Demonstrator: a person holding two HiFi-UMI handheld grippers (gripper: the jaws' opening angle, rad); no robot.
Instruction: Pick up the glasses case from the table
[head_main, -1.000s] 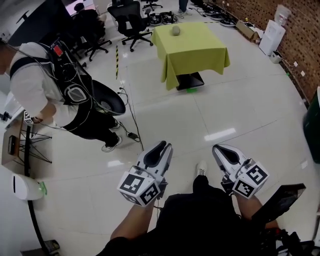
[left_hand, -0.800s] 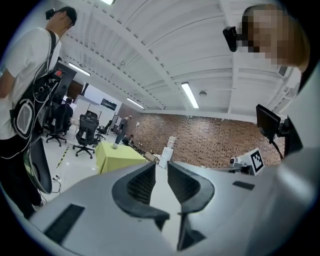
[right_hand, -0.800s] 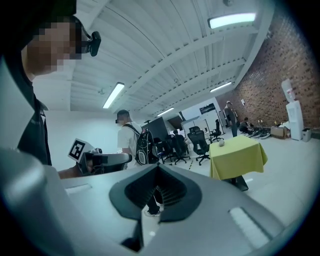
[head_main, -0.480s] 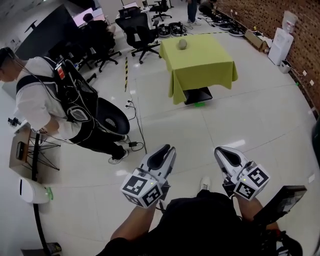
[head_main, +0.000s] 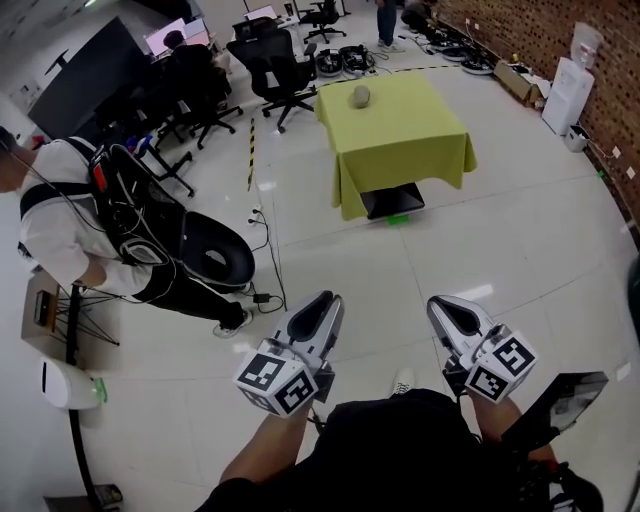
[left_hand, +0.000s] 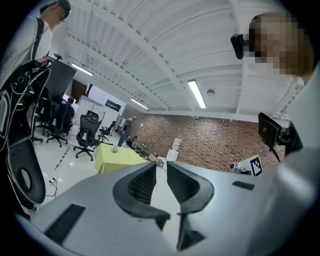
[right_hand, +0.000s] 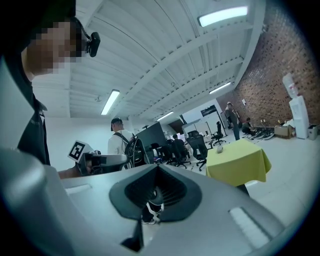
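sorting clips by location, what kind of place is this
Most likely an open-plan office or lab workspace: rolling office chairs and monitors at the back, a brick wall along one side, and a lone table under a green cloth on a wide tiled floor.

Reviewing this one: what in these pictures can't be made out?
- Case: a small grey lump far off on the table in the head view, a speck in both gripper views; open or shut can't be told.
- Table base: head view, mostly hidden by the cloth.
- Dark thing: head view, cut off by the right edge.
- What the person at left works on: head view, hidden by their body.
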